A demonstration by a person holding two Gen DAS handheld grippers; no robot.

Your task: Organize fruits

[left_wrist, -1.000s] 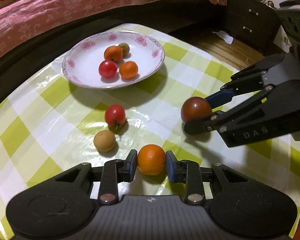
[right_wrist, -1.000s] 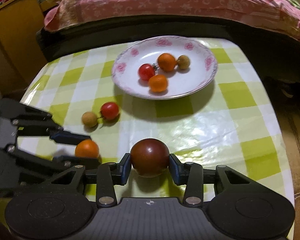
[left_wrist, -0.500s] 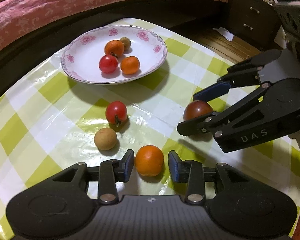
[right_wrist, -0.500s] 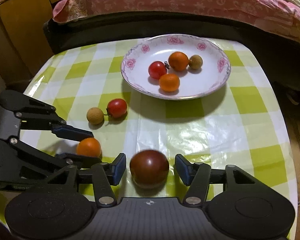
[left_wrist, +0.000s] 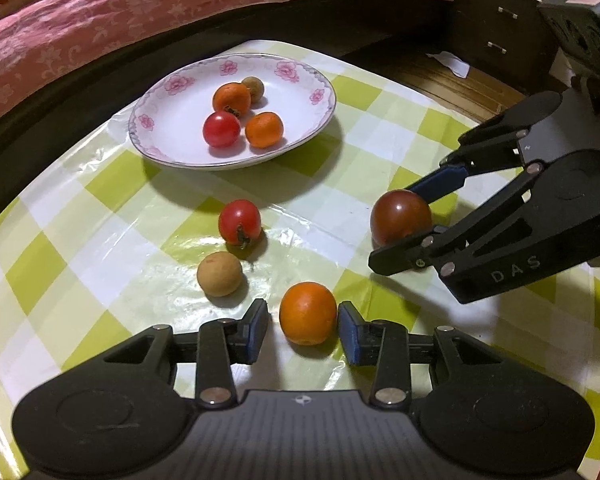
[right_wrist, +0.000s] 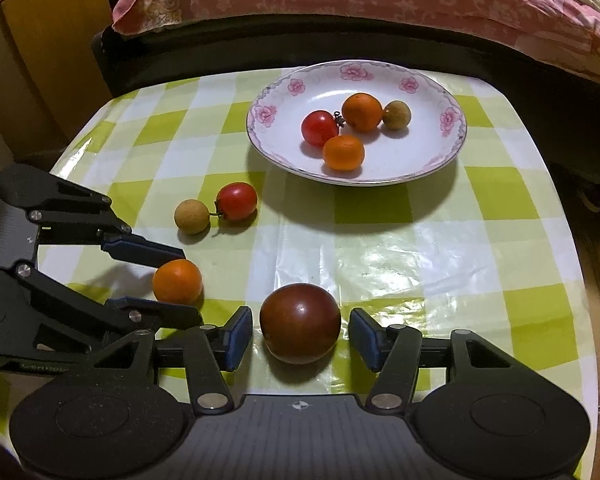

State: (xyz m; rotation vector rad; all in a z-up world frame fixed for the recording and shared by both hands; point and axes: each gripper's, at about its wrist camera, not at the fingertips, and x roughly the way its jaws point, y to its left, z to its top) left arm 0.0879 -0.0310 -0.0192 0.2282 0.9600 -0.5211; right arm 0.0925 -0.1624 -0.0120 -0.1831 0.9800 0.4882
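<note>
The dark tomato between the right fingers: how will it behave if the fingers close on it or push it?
The dark tomato is round, so a push would probably roll it. Its skin shines, so it may slip between the fingers. Likely soft; a hard squeeze might bruise it.

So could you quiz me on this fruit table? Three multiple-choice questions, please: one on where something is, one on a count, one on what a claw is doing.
1. Where is the dark tomato?
A. On the plate
B. On the tablecloth between the right claw's fingers
C. On the bed

2. How many fruits lie on the plate?
A. Two
B. Four
C. Six

3. What state is the left claw in?
A. Open around the orange fruit
C. Shut on the red tomato
B. Lifted high with nothing near it

Answers:
1 B, it sits on the checked cloth inside the right claw.
2 B, two orange, one red and one brown show there.
3 A, gaps show on both sides of the orange fruit.
</note>
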